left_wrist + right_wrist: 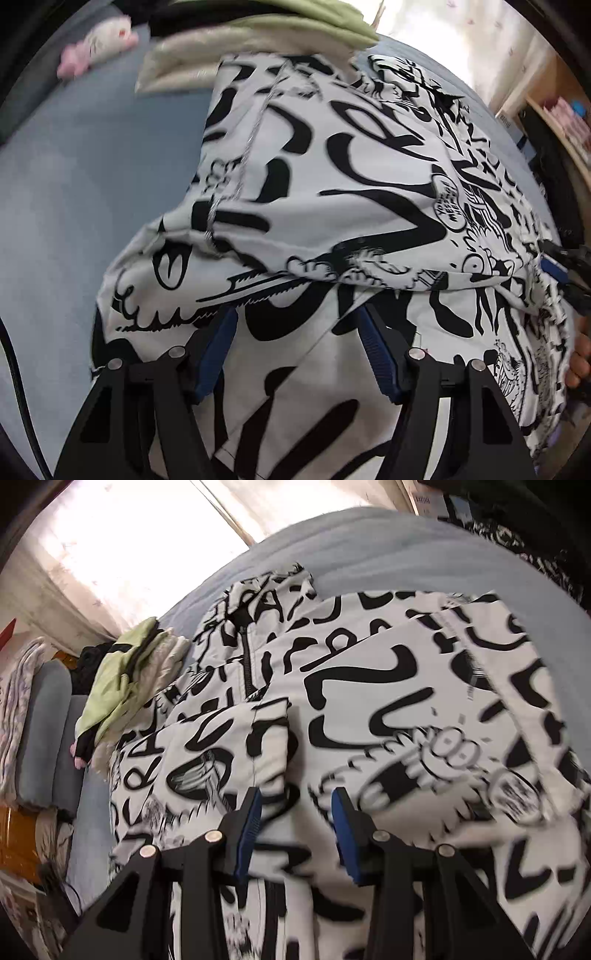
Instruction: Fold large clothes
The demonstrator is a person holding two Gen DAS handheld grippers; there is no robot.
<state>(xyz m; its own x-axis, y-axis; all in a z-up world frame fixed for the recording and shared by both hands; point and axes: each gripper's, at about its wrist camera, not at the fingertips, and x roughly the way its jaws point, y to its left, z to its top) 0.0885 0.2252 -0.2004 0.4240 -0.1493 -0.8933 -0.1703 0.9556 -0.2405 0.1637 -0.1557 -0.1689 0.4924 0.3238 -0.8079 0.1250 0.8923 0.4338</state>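
L gripper (295, 314) hanging over garment, jaws apart, tips hidden under a raised fold, grip can't tell | R gripper (295, 797) jaws parted, nothing pinched, pads lying on cloth | b/w print jacket (369, 686) lying partly folded on blue bed (388, 554), zipper at 11 o'clock | green/cream folded clothes (125, 664) sitting at jacket's 10 o'clock, touching it
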